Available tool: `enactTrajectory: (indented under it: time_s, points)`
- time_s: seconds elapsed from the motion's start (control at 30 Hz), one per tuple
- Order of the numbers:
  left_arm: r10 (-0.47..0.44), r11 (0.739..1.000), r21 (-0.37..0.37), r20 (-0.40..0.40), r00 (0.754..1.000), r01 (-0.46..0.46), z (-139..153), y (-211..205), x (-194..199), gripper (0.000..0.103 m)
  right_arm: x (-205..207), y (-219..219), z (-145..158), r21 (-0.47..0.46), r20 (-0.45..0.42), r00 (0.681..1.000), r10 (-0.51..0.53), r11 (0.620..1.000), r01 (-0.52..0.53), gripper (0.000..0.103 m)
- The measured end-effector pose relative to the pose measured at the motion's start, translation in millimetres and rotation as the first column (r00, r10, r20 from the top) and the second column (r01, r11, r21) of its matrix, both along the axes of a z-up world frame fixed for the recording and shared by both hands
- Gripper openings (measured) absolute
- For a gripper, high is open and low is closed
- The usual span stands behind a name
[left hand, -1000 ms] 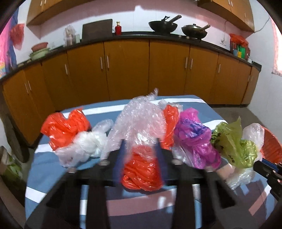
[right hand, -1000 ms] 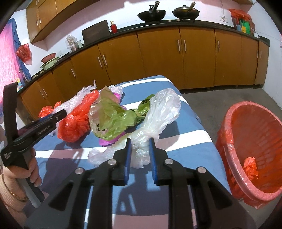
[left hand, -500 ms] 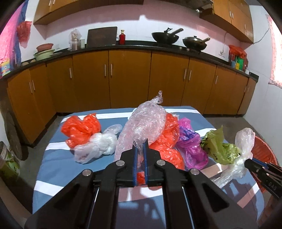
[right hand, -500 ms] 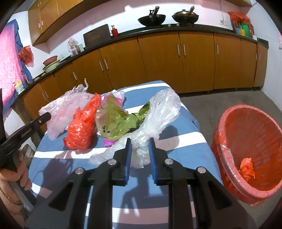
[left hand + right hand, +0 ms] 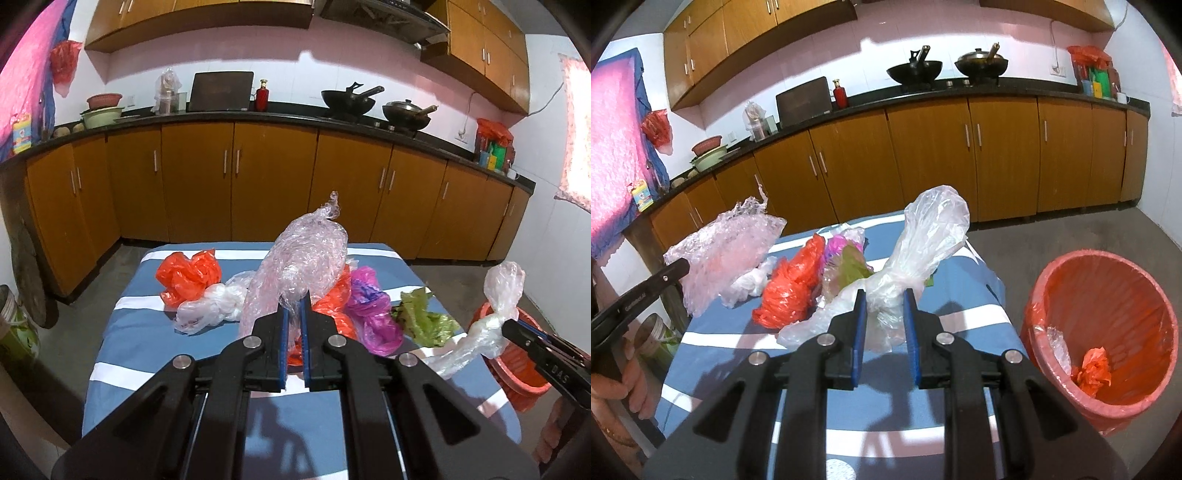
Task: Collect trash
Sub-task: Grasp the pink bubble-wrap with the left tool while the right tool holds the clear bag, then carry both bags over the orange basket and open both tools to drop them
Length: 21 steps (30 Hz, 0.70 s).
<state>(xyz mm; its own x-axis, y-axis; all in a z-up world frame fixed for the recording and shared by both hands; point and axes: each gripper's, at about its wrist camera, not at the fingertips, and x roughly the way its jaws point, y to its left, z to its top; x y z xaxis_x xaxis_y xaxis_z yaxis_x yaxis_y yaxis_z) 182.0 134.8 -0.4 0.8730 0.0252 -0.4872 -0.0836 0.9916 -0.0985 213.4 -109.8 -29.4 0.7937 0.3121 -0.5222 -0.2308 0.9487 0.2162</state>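
Observation:
My left gripper point(image 5: 294, 304) is shut on a crinkled clear bubble-wrap bag point(image 5: 301, 264) and holds it lifted above the blue striped table point(image 5: 177, 369); the bag also shows in the right wrist view point(image 5: 727, 251). My right gripper point(image 5: 885, 299) is shut on a clear plastic bag point(image 5: 923, 236), raised off the table; it also shows in the left wrist view point(image 5: 495, 314). On the table lie an orange bag point(image 5: 188, 273), a white bag point(image 5: 210, 302), a magenta bag point(image 5: 373, 306) and a green bag point(image 5: 424, 317).
A red trash basket point(image 5: 1108, 325) with an orange liner stands on the floor right of the table, holding a crumpled orange bag point(image 5: 1093, 371). Brown kitchen cabinets point(image 5: 236, 184) run along the back wall.
Both grippers have risen, lifting their bags off the table. The left jaws closed on the bubble-wrap bag. The right gripper has moved toward the basket.

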Motion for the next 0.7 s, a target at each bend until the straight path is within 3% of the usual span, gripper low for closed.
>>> enactTrajectory:
  time_s: [0.7]
  points:
    - [-0.123,0.992,-0.015,0.031,0.992,0.124,18,-66,-12,0.006,-28,-45,24,-0.035,0.078,0.993,-0.094,0.995,0.096,0.02]
